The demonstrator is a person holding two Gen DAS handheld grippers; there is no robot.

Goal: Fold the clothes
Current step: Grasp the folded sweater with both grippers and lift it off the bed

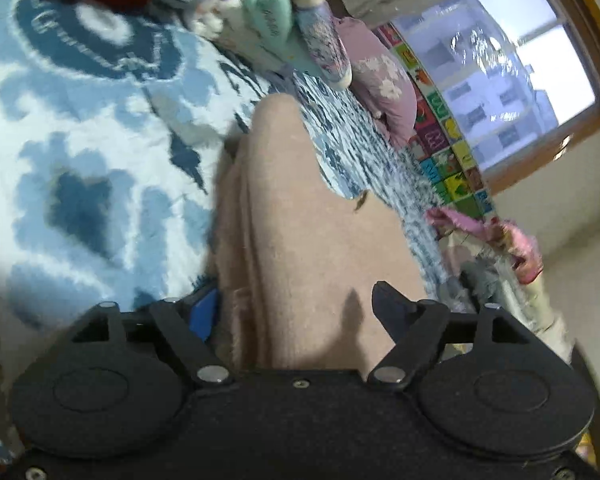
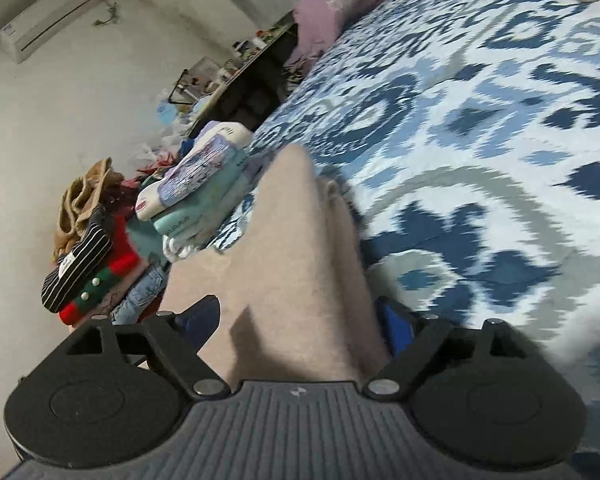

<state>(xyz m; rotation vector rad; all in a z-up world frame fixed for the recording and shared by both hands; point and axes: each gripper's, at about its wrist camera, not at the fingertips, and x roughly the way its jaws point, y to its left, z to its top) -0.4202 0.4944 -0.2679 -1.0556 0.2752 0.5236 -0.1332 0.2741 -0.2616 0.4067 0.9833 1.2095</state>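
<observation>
A beige fuzzy garment hangs bunched between the two fingers of my left gripper, which is shut on it, above the blue-and-white patterned bed. The same beige garment also fills the jaws of my right gripper, which is shut on it above the bed. The fingertips of both grippers are mostly hidden by the fabric.
A stack of folded clothes sits at the bed's edge, also in the left wrist view. A striped, red and denim pile lies beside it. A pink pillow lies near the window. Pink clothes lie on the floor.
</observation>
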